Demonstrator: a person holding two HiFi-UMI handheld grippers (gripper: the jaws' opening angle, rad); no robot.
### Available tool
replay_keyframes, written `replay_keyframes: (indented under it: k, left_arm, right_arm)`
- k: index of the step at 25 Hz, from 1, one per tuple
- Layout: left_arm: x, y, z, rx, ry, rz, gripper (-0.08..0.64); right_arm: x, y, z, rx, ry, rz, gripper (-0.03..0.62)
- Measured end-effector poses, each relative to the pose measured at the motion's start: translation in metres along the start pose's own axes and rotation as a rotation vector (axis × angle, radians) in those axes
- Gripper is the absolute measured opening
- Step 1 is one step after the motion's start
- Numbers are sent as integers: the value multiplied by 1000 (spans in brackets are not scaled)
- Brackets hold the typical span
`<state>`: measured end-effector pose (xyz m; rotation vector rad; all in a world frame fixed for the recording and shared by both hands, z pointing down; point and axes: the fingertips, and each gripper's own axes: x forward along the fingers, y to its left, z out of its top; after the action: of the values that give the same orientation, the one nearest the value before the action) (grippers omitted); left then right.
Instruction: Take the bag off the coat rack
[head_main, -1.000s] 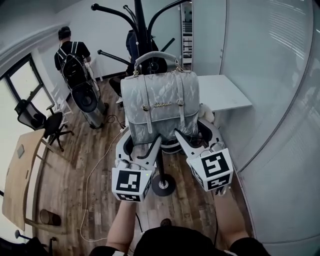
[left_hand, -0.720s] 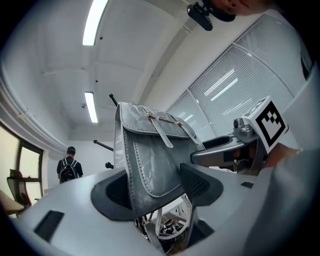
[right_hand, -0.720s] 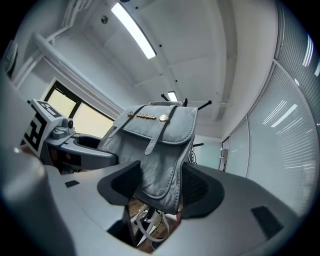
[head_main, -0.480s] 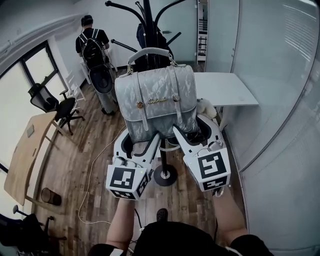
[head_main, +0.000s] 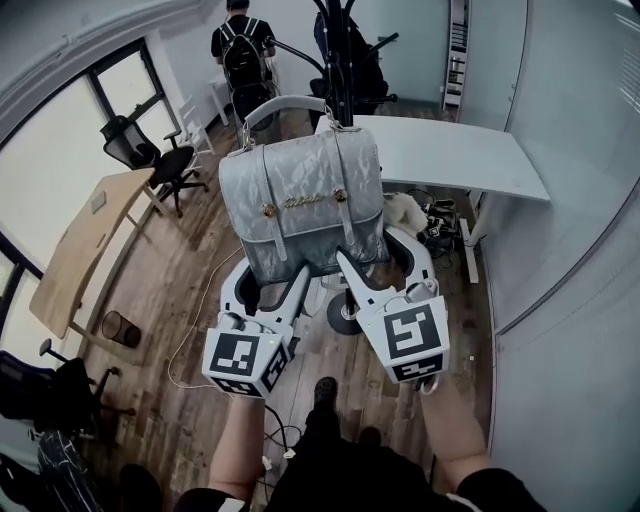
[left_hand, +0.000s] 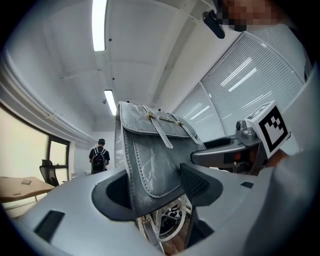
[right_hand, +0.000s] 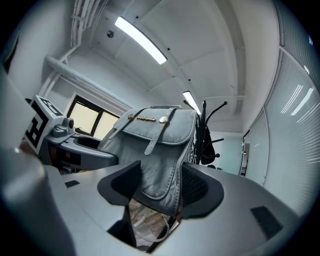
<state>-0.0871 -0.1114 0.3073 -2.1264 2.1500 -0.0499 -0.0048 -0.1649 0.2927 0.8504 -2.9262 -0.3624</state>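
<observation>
A silver-grey satchel bag (head_main: 300, 205) with gold clasps and a curved top handle (head_main: 285, 105) hangs in front of the black coat rack (head_main: 338, 50). Its handle is close to the pole; I cannot tell whether it still rests on a hook. My left gripper (head_main: 270, 285) is shut on the bag's lower left corner, where the bag (left_hand: 150, 160) is squeezed between the dark pads. My right gripper (head_main: 385, 262) is shut on the lower right corner, and the bag (right_hand: 160, 150) fills its jaws. The bag's loose straps dangle below both grippers.
The rack's round base (head_main: 345, 312) stands on the wood floor under the bag. A white desk (head_main: 450, 160) is to the right, by a glass wall (head_main: 580, 250). A wooden table (head_main: 80, 250), office chair (head_main: 150, 160), bin (head_main: 122, 328) and floor cable (head_main: 190, 340) lie left. A person with a backpack (head_main: 240, 50) stands behind.
Both grippers keep their hold on the bag's bottom corners. The view has swung, so the rack's hooks slid off the top and more floor and table show at left.
</observation>
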Motion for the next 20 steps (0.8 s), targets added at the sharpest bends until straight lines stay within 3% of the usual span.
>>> replay_keyframes:
  k: [12,20]
  left_arm:
    - [-46,37,-22,-36,60,152,287]
    - [-43,55,-30,-58,61,187,293]
  right_arm:
    - [24,56,-7,-1,-3,142,253]
    - [44,65,-10,-32,-2,168,253]
